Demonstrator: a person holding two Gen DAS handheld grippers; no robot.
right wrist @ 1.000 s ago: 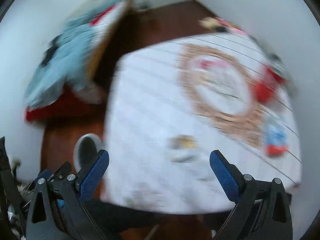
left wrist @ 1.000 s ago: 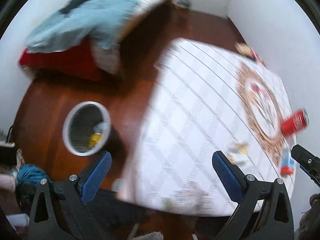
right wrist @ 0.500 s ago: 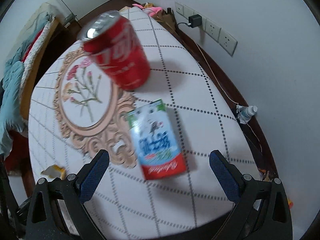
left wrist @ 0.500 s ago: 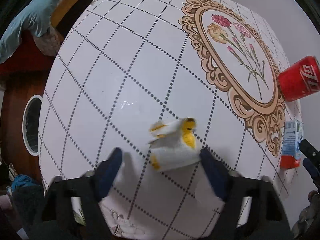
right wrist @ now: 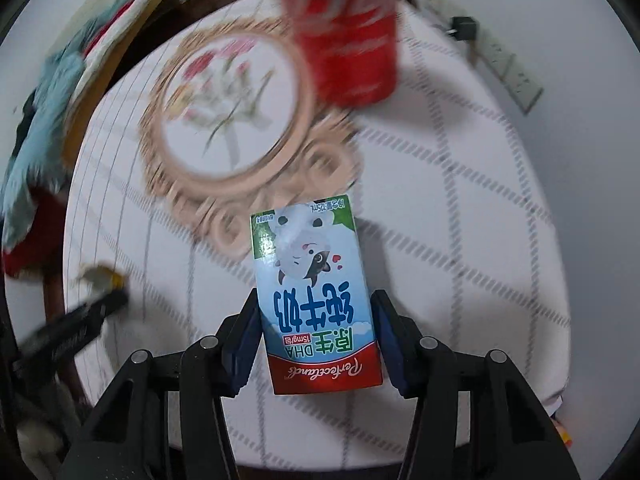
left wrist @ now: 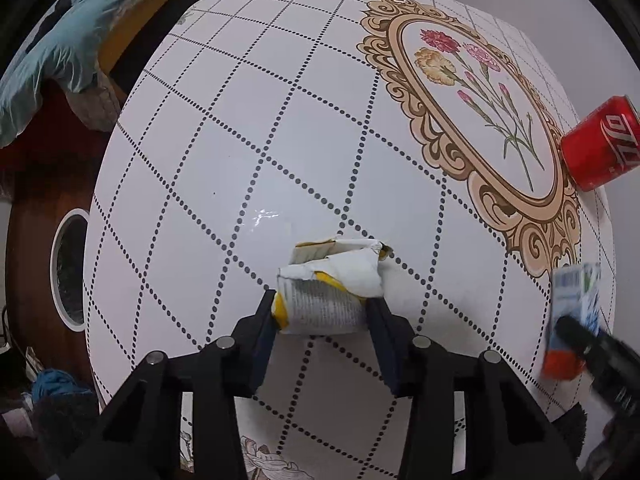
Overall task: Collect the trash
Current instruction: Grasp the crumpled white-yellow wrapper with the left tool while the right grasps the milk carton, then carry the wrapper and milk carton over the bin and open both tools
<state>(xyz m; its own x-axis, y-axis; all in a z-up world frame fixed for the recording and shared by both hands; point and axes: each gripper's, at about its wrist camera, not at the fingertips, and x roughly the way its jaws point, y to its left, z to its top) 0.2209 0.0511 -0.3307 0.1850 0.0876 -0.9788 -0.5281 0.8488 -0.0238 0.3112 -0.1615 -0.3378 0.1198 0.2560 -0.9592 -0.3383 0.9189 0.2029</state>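
Left gripper [left wrist: 322, 316] clamps crumpled wrapper [left wrist: 332, 280]; right gripper [right wrist: 316, 332] clamps milk carton [right wrist: 314, 296], long axis pointing forward; bin [left wrist: 68, 264] lies left

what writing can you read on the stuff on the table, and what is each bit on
"纯牛奶", "原生 DHA", "15mg/包", "Perfectland's" (last one uncertain): milk carton, seen upside down.
"净含量:125mL", uncertain: small print on the carton's far edge.
White script logo: red can, cut off and blurred, not readable.
Fine print: crumpled wrapper, too small to read.

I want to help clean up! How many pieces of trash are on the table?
3: crumpled wrapper between the left jaws, milk carton between the right jaws, red can by the flower picture. More may be hidden.
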